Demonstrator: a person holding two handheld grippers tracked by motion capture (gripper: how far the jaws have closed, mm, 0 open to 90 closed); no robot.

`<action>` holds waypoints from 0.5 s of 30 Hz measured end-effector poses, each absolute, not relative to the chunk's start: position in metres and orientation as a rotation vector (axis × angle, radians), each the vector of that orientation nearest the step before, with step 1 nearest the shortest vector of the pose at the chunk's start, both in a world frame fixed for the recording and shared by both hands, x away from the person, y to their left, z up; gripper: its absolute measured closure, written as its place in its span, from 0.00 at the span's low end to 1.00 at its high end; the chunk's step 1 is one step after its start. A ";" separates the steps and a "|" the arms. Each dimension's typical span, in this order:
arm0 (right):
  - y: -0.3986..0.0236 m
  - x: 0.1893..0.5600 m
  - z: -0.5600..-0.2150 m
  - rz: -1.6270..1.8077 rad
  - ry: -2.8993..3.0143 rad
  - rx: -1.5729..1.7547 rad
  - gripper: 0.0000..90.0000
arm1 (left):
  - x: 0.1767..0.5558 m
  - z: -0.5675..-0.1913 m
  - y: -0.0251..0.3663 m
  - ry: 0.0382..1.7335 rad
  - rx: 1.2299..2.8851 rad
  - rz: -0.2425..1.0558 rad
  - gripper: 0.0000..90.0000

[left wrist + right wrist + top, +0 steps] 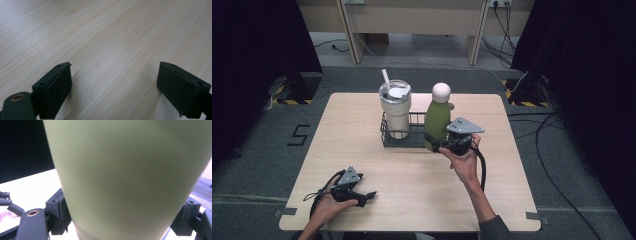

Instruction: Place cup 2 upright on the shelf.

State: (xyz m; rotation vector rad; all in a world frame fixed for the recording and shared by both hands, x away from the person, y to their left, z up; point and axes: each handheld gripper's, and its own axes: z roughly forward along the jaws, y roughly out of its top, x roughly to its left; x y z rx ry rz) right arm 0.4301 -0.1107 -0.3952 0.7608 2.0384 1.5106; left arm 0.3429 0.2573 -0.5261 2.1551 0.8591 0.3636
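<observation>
A green bottle (438,120) with a round cream cap stands upright at the right end of a black wire basket (408,133), its base just above or at the rim. My right gripper (439,145) is shut on the bottle's lower part; in the right gripper view the green bottle (130,175) is pressed between both jaws. A cream tumbler (395,109) with a lid and straw stands in the basket's left end. My left gripper (364,197) rests near the table's front left edge, open, with bare wood between its jaws (113,82).
The wooden table (362,150) stands on a grey floor. Black curtains hang at both sides. Cables trail on the floor at the right and back. A desk frame stands behind the table.
</observation>
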 end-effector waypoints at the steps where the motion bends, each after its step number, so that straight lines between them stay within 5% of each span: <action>1: -0.109 0.433 -0.394 1.512 2.036 0.758 0.23 | 0.343 -0.526 0.257 0.859 2.155 0.364 0.13; 15: -0.100 0.454 -0.383 1.505 2.031 0.776 0.23 | 0.343 -0.526 0.257 0.859 2.155 0.365 0.13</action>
